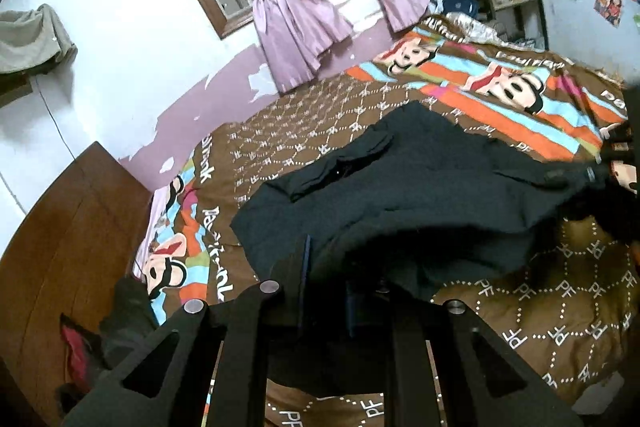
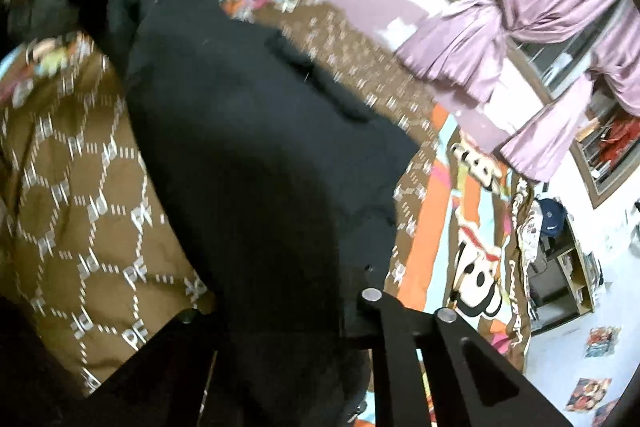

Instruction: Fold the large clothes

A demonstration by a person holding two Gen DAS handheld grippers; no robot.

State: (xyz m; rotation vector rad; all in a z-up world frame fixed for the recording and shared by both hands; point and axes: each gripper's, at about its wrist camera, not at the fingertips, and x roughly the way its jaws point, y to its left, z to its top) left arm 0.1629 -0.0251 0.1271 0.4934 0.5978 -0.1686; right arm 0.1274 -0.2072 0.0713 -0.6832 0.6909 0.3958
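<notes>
Left gripper (image 1: 326, 281) clamping dark garment (image 1: 420, 187), patterned bedspread (image 1: 560, 307)

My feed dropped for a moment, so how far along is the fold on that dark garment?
Early stage. The dark cloth garment is spread on the brown patterned bedcover, with no neat fold visible. In hand: the left gripper is shut on its near edge, lifting it; the right gripper is shut, with cloth draped over it. Left: folding it over, flattening, finishing.

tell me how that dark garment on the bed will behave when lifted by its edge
Probably floppy: the dark garment sags in loose folds from the left gripper. Likely drags rather than slides, since it lies bunched on the patterned bedspread.
</notes>
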